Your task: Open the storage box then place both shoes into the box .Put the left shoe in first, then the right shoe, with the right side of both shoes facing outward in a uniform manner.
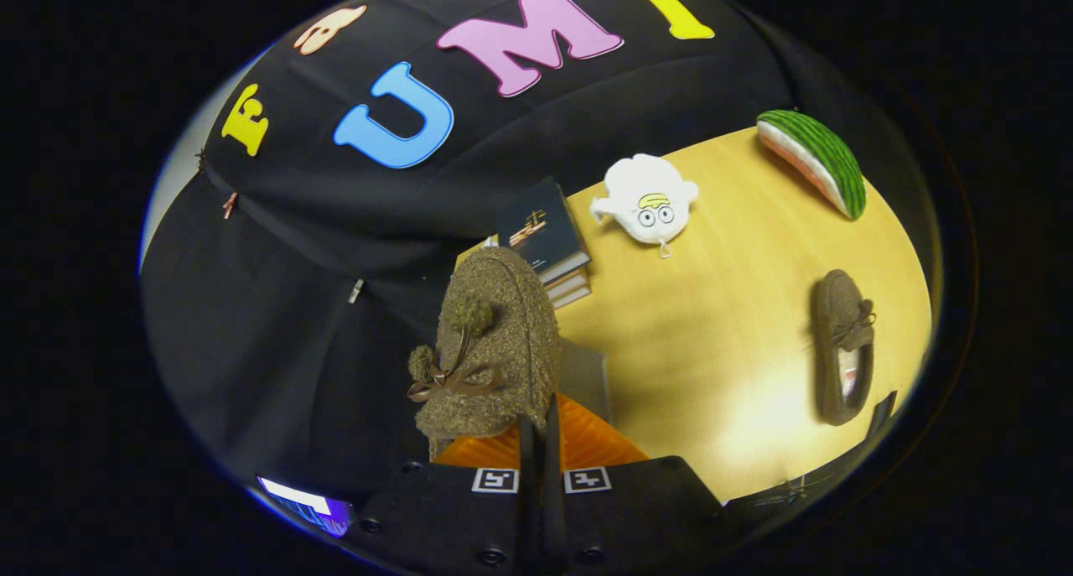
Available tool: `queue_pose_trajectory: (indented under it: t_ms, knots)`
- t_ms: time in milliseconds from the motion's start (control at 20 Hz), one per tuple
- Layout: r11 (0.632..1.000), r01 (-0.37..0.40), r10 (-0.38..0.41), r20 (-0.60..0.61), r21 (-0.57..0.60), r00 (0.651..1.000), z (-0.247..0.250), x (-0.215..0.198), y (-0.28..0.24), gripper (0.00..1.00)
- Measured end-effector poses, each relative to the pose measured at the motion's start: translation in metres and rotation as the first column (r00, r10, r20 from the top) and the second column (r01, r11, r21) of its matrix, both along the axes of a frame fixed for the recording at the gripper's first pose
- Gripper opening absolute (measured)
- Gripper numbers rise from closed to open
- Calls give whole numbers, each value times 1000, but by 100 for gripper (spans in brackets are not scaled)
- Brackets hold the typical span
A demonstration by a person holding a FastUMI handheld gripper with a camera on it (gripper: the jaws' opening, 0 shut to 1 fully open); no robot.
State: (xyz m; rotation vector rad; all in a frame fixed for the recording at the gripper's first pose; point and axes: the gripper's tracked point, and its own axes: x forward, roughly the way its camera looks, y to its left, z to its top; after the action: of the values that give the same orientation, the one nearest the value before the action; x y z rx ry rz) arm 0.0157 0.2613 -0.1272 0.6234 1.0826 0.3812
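The fuzzy shoe (490,350) hangs toe-up in the gripper (541,450), whose fingers are nearly closed, pinching its heel rim, likely so it can be lowered into the box (587,375) just beyond. The other shoe (844,345) waits near the desk's (721,324) right edge, well apart, presumably second in turn.

Held shoe (490,350) hides storage box (587,379); fingers' (578,450) grip unclear.
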Motion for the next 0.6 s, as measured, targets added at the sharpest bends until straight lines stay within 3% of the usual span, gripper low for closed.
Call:
queue_pose_trajectory:
  t_ms: [600]
  knots:
    - [998,-60,59,-91,-16,994,-63,-34,124,5]
